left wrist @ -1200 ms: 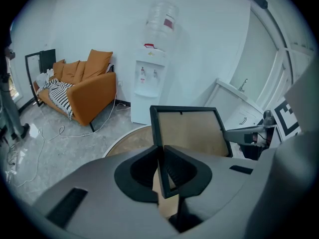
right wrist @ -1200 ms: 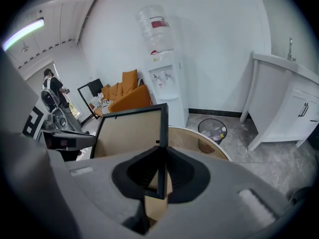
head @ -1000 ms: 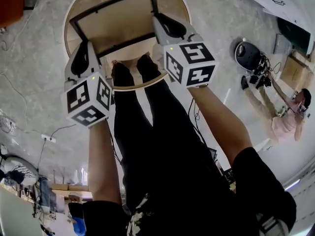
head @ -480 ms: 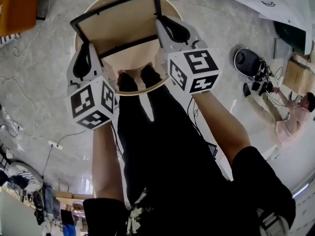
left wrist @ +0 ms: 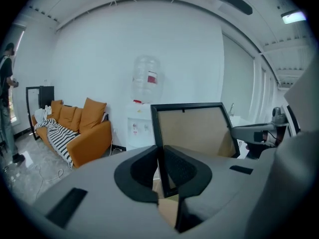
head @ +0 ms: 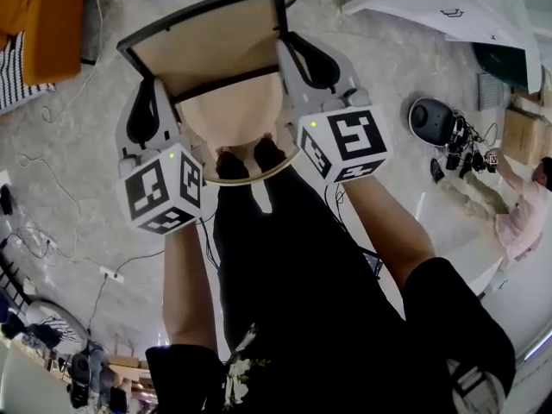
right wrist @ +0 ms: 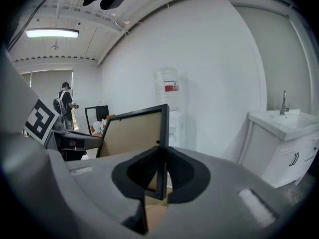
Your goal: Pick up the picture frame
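1. Head view only: both tools at once, left tool and right tool, each w/ marker cube, at opp. sides of picture frame. Round counter w/ pale wood top beneath. Grey floor w/ loose cables. Seated person at far right.
2. Left gripper view only: orange sofa w/ striped throw, at left against white wall.
3. Right gripper view only: white sink cabinet w/ tap at right. Lit ceiling lamp at upper left. Standing person in background, left.
4. Both gripper views, side-on: water dispenser w/ bottle on top, against wall behind frame.
5. Left tool: jaws narrow, clamped on frame's left rail near lower corner, black rim pinched btw. pads.
6. Right tool: jaws narrow, clamped likewise on right rail near lower corner.
7. Frame location: held up btw. the two tools, over far part of counter, tilted w/ top edge away from wearer.
8. Frame appearance: rectangular. Thin black rim all round. Plain tan backing board toward wearer, no print or picture on this face. Small dark hanger tab at centre of top edge, clearest in left gripper view.
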Motion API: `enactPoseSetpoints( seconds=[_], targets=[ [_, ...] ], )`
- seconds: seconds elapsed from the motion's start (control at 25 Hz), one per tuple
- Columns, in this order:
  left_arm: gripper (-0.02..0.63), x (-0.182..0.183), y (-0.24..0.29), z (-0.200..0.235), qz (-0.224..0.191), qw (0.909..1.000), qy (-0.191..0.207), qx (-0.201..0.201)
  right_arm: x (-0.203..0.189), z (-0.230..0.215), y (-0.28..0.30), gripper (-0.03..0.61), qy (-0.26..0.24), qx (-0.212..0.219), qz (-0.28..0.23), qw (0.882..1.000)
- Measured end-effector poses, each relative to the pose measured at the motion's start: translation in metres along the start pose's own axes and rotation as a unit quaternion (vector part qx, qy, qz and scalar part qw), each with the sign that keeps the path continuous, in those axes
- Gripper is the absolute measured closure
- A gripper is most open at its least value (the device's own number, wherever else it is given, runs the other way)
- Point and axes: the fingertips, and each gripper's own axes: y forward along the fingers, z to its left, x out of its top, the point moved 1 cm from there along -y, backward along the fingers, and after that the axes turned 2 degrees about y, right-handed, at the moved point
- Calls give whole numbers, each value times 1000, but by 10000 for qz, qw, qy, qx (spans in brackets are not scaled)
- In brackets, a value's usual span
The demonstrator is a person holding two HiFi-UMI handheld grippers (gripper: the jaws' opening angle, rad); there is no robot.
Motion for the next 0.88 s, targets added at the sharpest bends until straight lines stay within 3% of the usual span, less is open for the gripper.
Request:
enactPoseSetpoints(
  seconds=[0.48, 0.88],
  targets=[
    [561, 119, -61, -13, -916, 9948, 444, 100, 113, 15, -56, 535, -167, -16, -1055, 9943],
    [561, 178, -109, -43, -1382, 9872, 788, 90, 166, 12, -105, 535, -257, 1, -1599, 9868]
  ],
)
